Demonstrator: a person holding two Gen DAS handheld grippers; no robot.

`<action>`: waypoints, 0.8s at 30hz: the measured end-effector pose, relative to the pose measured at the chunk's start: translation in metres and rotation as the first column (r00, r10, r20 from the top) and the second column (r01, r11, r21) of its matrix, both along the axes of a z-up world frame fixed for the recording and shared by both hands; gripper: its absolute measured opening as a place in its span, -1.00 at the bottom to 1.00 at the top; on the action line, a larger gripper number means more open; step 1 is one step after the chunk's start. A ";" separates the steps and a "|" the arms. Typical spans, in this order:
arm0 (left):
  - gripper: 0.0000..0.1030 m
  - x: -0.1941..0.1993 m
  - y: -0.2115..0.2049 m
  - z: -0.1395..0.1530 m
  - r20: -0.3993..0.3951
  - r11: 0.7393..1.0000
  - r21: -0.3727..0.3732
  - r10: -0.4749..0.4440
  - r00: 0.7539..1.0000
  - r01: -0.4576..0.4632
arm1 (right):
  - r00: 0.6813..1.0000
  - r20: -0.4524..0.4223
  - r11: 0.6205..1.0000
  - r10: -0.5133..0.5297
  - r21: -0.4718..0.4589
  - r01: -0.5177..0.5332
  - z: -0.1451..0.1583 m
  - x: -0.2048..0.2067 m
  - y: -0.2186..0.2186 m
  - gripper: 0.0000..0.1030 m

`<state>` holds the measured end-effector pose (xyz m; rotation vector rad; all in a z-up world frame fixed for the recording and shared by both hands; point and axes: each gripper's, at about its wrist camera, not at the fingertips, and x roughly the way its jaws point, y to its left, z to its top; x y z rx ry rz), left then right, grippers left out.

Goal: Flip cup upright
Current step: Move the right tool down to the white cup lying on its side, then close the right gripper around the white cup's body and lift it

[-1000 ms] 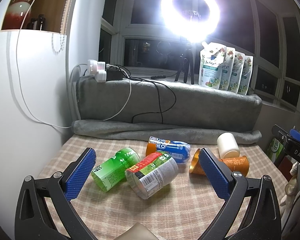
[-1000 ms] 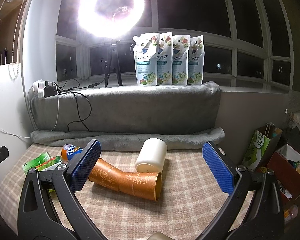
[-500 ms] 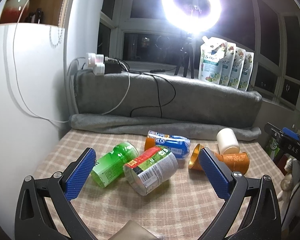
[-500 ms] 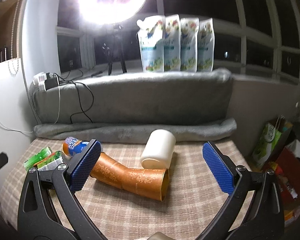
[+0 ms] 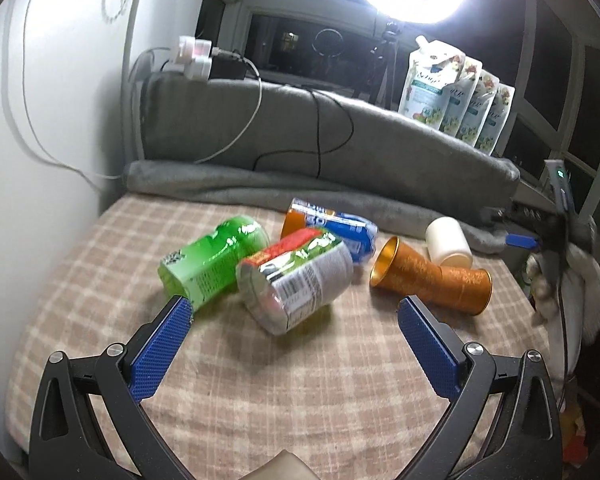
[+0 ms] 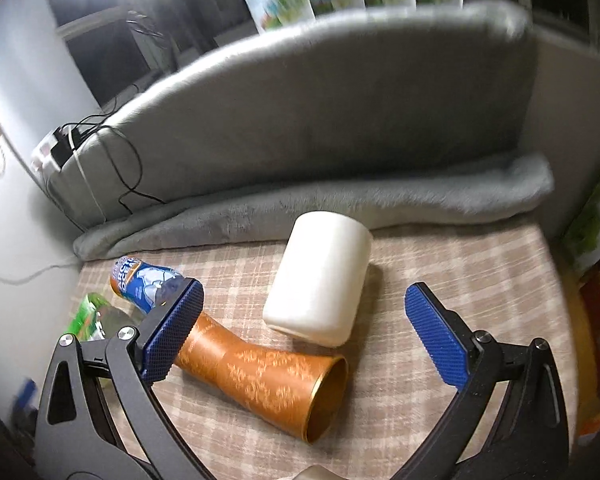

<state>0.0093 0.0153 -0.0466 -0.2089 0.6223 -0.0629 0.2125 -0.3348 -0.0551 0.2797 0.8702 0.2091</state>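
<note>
A white cup (image 6: 320,276) lies on its side on the checked tablecloth, near the grey blanket roll; it also shows in the left wrist view (image 5: 448,242). Two orange-gold cups (image 6: 260,376) lie on their sides, end to end, just in front of it, and show in the left wrist view (image 5: 428,276) too. My right gripper (image 6: 300,336) is open and empty, tilted, hovering over the white and orange cups. My left gripper (image 5: 292,332) is open and empty, above the cloth in front of the cans.
A green can (image 5: 216,256), a red-and-green can (image 5: 296,276) and a blue can (image 5: 332,228) lie on their sides at the left of the table. A grey blanket (image 6: 340,128) backs the table. A wall stands at the left (image 5: 40,120). Clutter sits off the right edge (image 6: 596,216).
Both grippers have moved forward and tilted down towards the table. The right gripper has rolled and come closer to the white cup. Nothing on the table has moved.
</note>
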 end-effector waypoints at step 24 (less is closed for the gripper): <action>0.98 -0.002 0.010 0.000 -0.010 1.000 -0.005 0.025 1.000 -0.025 | 0.962 -0.274 0.986 0.020 0.162 0.026 -0.070 0.074 -0.005 0.51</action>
